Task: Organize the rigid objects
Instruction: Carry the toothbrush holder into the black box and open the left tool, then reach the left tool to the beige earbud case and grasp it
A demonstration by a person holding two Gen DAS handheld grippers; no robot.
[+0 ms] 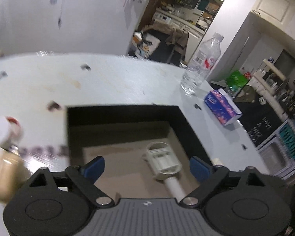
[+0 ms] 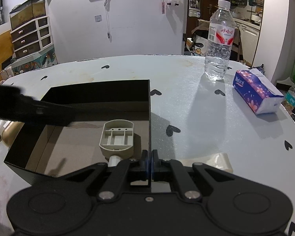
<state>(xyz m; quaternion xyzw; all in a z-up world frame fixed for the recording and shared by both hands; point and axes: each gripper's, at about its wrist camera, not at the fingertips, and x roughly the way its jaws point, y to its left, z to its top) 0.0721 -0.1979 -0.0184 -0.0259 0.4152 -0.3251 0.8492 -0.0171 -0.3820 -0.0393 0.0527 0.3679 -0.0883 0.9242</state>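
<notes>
A black open box [image 1: 179, 118] with a brown floor sits on the white table [image 1: 112, 82]. A beige plastic part on a white tube [image 1: 163, 162] lies inside it; it also shows in the right wrist view [image 2: 117, 137]. My left gripper [image 1: 145, 168] is open and empty, hovering over the box. My right gripper [image 2: 151, 164] is shut on the box's right wall [image 2: 149, 118]. The left gripper's arm [image 2: 29, 108] crosses the box's left side, blurred.
A water bottle [image 2: 219, 39] and a purple tissue pack [image 2: 255, 92] stand at the table's far right. A white-and-red object [image 1: 5, 130] and a tan object [image 1: 7, 175] lie left of the box, blurred. A clear plastic bag [image 2: 212, 162] lies by my right gripper.
</notes>
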